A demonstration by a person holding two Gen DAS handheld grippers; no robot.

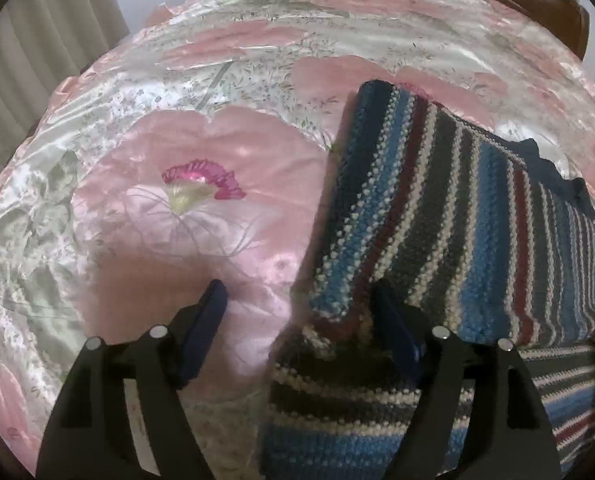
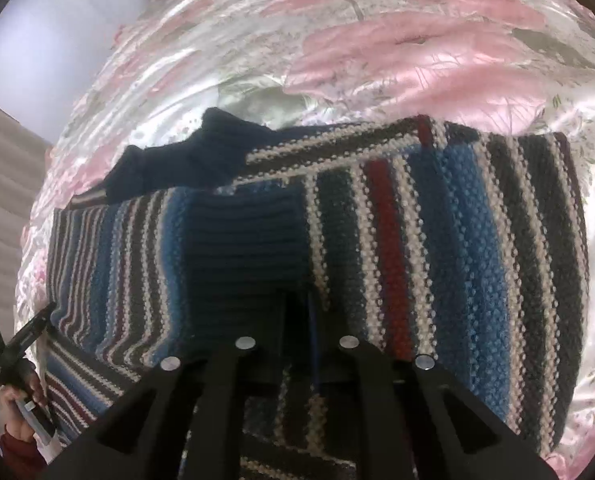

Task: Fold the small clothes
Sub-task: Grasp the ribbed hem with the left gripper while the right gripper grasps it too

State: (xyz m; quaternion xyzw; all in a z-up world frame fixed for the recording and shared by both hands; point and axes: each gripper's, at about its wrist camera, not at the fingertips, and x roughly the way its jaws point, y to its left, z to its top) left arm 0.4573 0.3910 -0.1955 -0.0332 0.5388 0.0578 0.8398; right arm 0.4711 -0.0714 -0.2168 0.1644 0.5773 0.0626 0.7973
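A knitted sweater [image 1: 437, 216] with blue, grey, white and dark red stripes lies on the bed, one sleeve folded across its body. My left gripper [image 1: 299, 304] is open at the sweater's near left edge: the right finger [image 1: 389, 320] rests against the knit and the left finger [image 1: 209, 320] is over bare bedspread. In the right wrist view the sweater [image 2: 437, 240] fills the middle. My right gripper [image 2: 309, 320] is shut there on the lower edge of the sweater's navy ribbed cuff [image 2: 245, 240]. The navy collar [image 2: 201, 152] lies at the far side.
A shiny pink and white floral bedspread [image 1: 177, 208] covers the whole bed around the sweater. A pleated curtain [image 1: 37, 40] hangs at the left and a wooden headboard [image 1: 553, 8] stands at the far right. A hand [image 2: 17, 404] holding the left gripper shows at the right view's lower left.
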